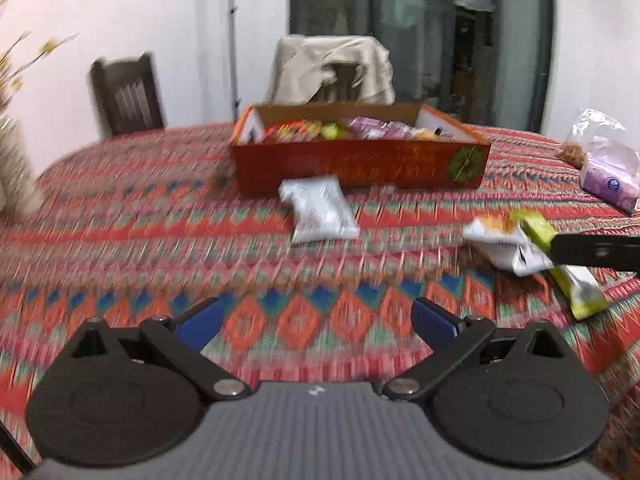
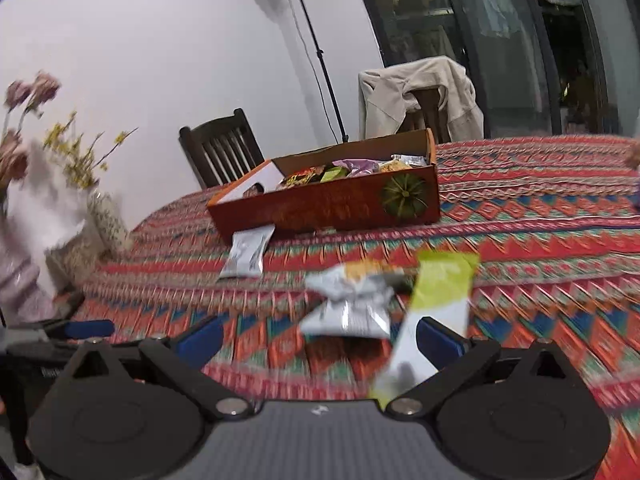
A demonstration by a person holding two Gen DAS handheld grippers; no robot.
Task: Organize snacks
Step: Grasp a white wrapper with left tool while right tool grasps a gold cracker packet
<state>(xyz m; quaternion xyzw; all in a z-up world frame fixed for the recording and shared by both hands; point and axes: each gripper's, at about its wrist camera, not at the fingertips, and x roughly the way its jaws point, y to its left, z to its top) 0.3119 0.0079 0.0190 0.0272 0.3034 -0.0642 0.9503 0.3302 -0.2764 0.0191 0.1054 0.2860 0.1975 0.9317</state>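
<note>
An orange cardboard box [image 1: 360, 168] [image 2: 332, 206] holding several snack packets stands on the patterned tablecloth. A silver packet [image 1: 320, 210] [image 2: 248, 254] lies just in front of it. A crumpled silver packet [image 1: 504, 246] [image 2: 348, 304] and a green-and-white bar [image 1: 568, 276] [image 2: 432, 312] lie nearer. My left gripper [image 1: 316, 320] is open and empty above the cloth. My right gripper [image 2: 320, 338] is open, with the crumpled packet and the bar between and just ahead of its fingers; a black finger [image 1: 596, 252] of it shows in the left wrist view.
A vase with flowers [image 2: 104, 216] stands at the table's left. A purple tissue pack [image 1: 612, 176] and a clear bag of nuts [image 1: 576, 148] lie at the right. Two chairs [image 1: 128, 96] [image 2: 424, 108] stand behind the table, one draped with a beige jacket.
</note>
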